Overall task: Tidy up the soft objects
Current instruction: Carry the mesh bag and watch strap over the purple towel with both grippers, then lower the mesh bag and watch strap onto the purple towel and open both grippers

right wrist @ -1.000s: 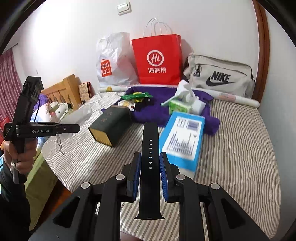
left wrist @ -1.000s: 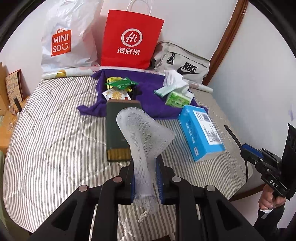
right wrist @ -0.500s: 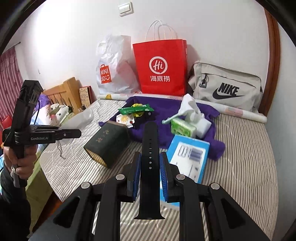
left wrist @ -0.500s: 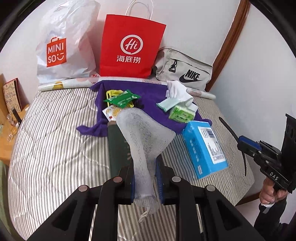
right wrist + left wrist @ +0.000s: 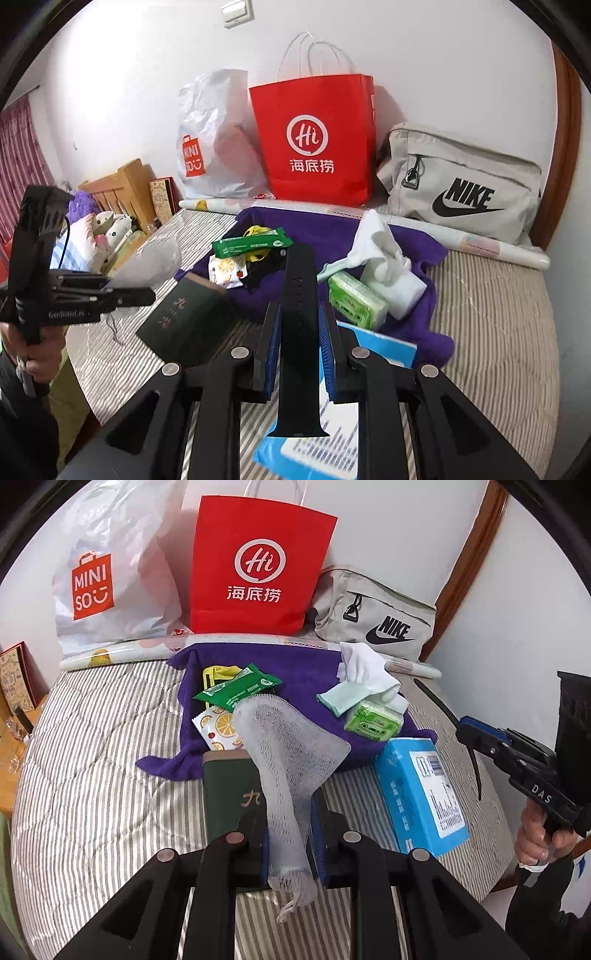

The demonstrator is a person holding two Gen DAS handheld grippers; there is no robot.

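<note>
My left gripper (image 5: 290, 834) is shut on a white mesh net pouch (image 5: 291, 753), held above the striped bed. My right gripper (image 5: 297, 332) is shut on a black rubber watch strap (image 5: 299, 321). A purple towel (image 5: 303, 668) lies at the back of the bed, with a green wipes packet (image 5: 236, 690), a lemon-print sachet (image 5: 218, 727), a white cloth (image 5: 365, 664) and a green tissue pack (image 5: 373, 723) on it. The right gripper shows at the right of the left wrist view (image 5: 465, 731); the left gripper shows at the left of the right wrist view (image 5: 144, 295).
A dark green box (image 5: 225, 797) and a blue box (image 5: 421, 794) lie on the striped bedspread (image 5: 92, 775). A red paper bag (image 5: 258, 568), a white Miniso bag (image 5: 103, 579) and a grey Nike bag (image 5: 376, 616) stand against the wall. A wooden bedside stand (image 5: 11, 716) is left.
Both grippers have moved forward over the bed toward the purple towel, each still holding its item. The boxes now sit closer below them.
</note>
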